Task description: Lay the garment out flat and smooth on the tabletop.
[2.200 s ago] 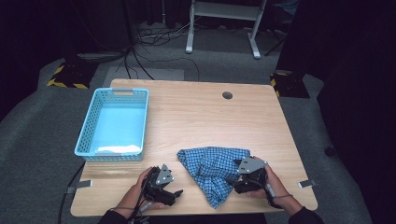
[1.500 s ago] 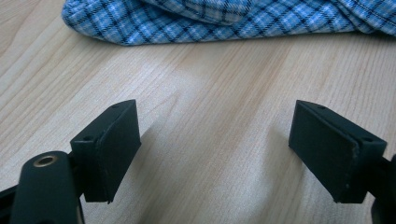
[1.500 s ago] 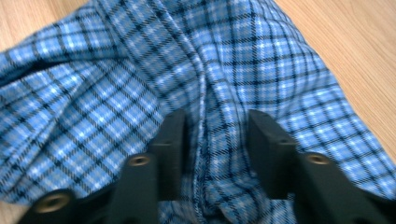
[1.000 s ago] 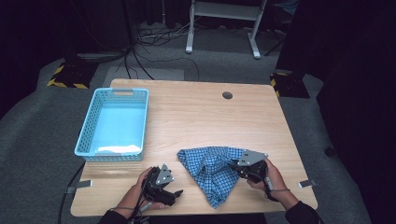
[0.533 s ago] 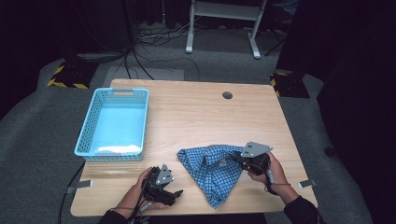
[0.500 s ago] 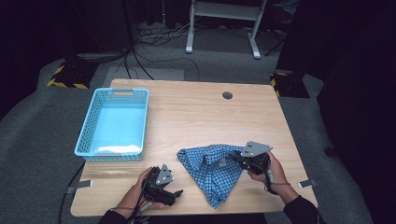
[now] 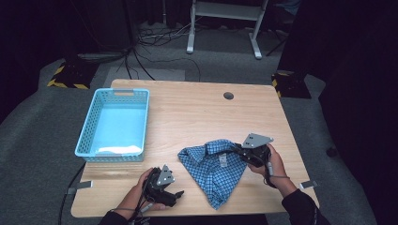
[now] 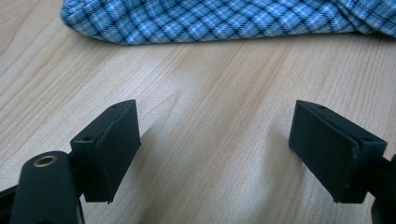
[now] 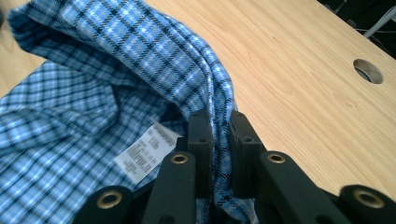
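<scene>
Garment: blue checked shirt, crumpled on the near right part of the wooden table; a white care label faces up on the inner cloth.
Right gripper: jaws clamped tight on a fold at the shirt's right edge (the cloth runs up between the two black jaws in the right gripper view), that edge raised a little off the wood.
Left gripper: jaws spread wide with nothing between them, low over bare wood at the near edge; the shirt's hem lies ahead of it, not touching.
Basket: light blue plastic basket at the table's left side, well apart from the shirt.
Table fitting: round cable hole toward the far edge.
</scene>
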Tool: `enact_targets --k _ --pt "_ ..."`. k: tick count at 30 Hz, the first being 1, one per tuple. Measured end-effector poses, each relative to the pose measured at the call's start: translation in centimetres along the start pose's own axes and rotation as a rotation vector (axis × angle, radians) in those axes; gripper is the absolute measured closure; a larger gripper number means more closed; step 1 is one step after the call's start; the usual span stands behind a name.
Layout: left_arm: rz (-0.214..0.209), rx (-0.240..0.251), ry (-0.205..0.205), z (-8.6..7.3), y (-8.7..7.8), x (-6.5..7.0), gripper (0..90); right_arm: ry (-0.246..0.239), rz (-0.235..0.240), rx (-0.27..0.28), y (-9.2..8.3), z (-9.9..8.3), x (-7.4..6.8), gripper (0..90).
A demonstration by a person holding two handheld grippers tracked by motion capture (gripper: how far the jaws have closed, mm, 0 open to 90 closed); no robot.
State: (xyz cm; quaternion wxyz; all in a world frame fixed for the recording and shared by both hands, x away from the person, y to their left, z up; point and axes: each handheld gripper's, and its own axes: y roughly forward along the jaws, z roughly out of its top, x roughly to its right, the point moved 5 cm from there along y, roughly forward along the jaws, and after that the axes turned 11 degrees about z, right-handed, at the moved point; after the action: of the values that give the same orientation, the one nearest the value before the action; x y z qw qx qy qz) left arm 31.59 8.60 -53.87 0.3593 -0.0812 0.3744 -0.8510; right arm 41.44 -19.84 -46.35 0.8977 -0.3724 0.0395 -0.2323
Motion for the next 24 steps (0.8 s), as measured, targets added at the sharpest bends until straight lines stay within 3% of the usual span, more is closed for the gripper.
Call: enact_targets --k 24 --pt "-0.001 0.000 0.001 0.0 0.0 0.0 16.3 0.033 -0.066 -0.063 2.2 2.1 3.9 82.0"
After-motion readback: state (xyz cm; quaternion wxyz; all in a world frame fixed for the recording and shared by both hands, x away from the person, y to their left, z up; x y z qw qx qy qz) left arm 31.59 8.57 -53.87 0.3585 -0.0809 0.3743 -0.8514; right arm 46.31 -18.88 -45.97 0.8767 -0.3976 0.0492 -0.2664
